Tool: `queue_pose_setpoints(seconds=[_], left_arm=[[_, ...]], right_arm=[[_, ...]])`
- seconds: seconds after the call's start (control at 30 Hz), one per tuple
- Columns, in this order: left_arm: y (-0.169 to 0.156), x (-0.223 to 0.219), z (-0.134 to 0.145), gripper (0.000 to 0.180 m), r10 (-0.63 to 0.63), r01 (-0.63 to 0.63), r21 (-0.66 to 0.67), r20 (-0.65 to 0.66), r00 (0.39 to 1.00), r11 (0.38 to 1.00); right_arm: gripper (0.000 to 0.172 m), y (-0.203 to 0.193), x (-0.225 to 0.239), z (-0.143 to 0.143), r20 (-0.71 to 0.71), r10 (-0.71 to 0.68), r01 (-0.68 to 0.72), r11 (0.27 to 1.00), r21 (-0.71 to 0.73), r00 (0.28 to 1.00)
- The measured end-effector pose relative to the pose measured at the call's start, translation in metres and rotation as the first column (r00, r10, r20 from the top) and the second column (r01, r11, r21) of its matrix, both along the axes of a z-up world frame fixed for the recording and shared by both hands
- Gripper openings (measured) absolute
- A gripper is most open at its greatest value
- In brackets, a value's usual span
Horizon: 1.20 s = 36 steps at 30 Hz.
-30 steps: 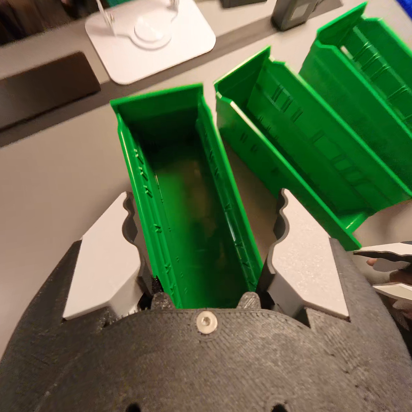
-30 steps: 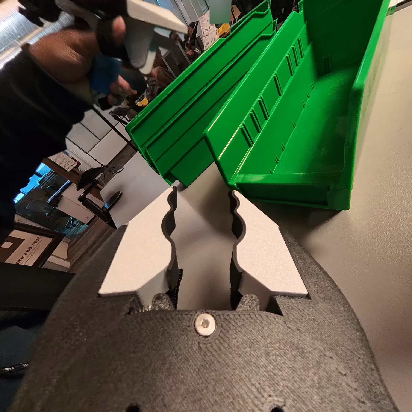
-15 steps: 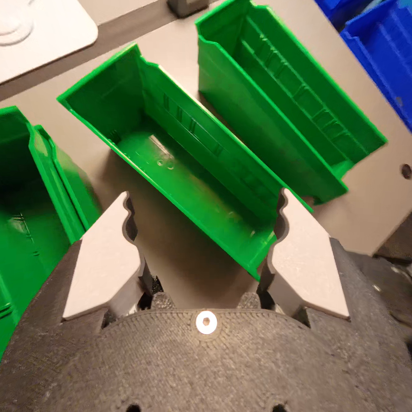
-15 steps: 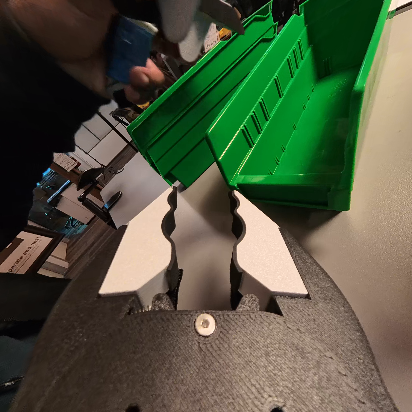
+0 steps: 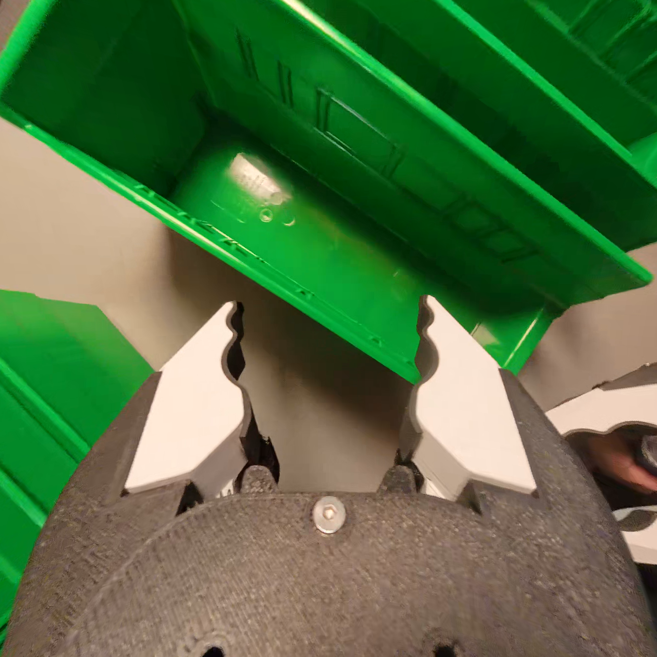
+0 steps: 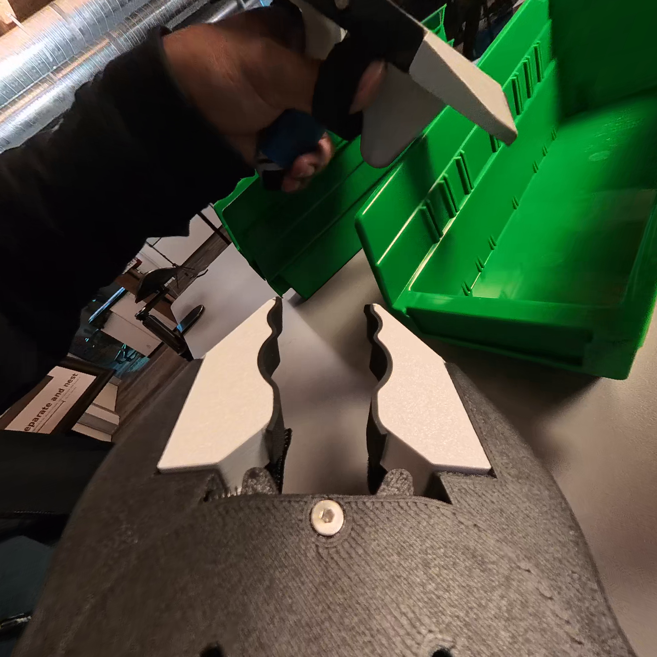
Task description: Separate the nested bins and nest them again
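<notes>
Where embossed marks (image 5: 273, 209) dot the green bin (image 5: 320, 249), nothing legible.

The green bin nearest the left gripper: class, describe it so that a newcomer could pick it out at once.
Start at the grey table with its long green bins. The left gripper, jaws open and gripping nothing, points at the middle bin, which lies slantwise across the view with its near corner by the gripper's right finger. Unlike its neighbours, its whole glossy floor shows, with small round moulded marks.
</notes>
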<state>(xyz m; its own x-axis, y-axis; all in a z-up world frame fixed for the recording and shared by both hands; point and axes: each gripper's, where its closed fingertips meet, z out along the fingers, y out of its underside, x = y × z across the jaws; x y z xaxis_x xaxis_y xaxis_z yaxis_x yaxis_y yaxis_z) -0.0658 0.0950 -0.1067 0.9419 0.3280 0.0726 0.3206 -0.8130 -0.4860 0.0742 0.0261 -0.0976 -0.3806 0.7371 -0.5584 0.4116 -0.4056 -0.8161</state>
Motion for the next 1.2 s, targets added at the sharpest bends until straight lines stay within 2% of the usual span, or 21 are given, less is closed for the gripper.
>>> queue_pose_setpoints(seconds=[0.07,0.2,0.37,0.43,0.5,0.57,0.77,0.83,0.9,1.07,1.2], left_arm=[[0.003,-0.007,0.008,0.112,0.064,-0.065,0.051,0.028,0.998,0.997],[0.01,-0.006,0.018,0.116,0.127,-0.137,0.114,0.095,0.987,0.984],[-0.004,-0.017,-0.001,0.111,0.068,-0.069,-0.025,-0.06,0.996,0.997],[-0.01,-0.03,0.002,0.102,0.052,-0.061,-0.062,-0.141,0.989,0.996],[-0.012,-0.041,0.006,0.102,0.001,-0.026,-0.102,-0.241,0.971,0.994],[-0.012,-0.043,0.012,0.099,-0.006,-0.026,-0.113,-0.274,0.962,0.993],[0.014,-0.011,0.025,0.1,0.031,-0.028,0.028,-0.111,0.993,0.999],[0.018,-0.006,0.029,0.1,0.04,-0.034,0.049,-0.121,0.992,0.998],[0.021,-0.004,0.037,0.106,0.037,-0.027,0.06,-0.164,0.986,0.998],[0.04,0.006,0.052,0.134,0.037,-0.019,0.093,-0.192,0.981,0.995],[0.053,0.0,0.039,0.14,0.003,0.008,0.035,-0.289,0.957,0.999]], right_arm=[[0.049,0.0,0.0,0.0,-0.002,0.001,-0.001,1.0,-0.002,1.0],[0.049,0.0,0.0,0.0,-0.002,0.002,-0.002,1.0,-0.001,1.0],[0.049,0.0,0.001,0.001,-0.007,0.004,-0.004,1.0,-0.003,1.0],[0.049,-0.001,0.001,0.001,-0.009,0.006,-0.006,1.0,-0.001,1.0],[0.049,-0.001,0.001,0.001,-0.01,0.008,-0.008,1.0,-0.001,1.0],[0.048,-0.001,0.001,0.002,-0.01,0.009,-0.009,1.0,-0.001,1.0],[0.048,-0.001,0.002,0.002,-0.012,0.011,-0.011,1.0,-0.002,1.0],[0.048,-0.001,0.002,0.002,-0.013,0.013,-0.013,1.0,-0.004,1.0],[0.048,-0.001,0.002,0.002,-0.015,0.012,-0.012,1.0,-0.004,1.0],[0.048,-0.002,0.002,0.002,-0.011,0.013,-0.013,1.0,0.0,1.0],[0.048,-0.002,0.002,0.001,-0.011,0.012,-0.012,1.0,0.002,1.0]])
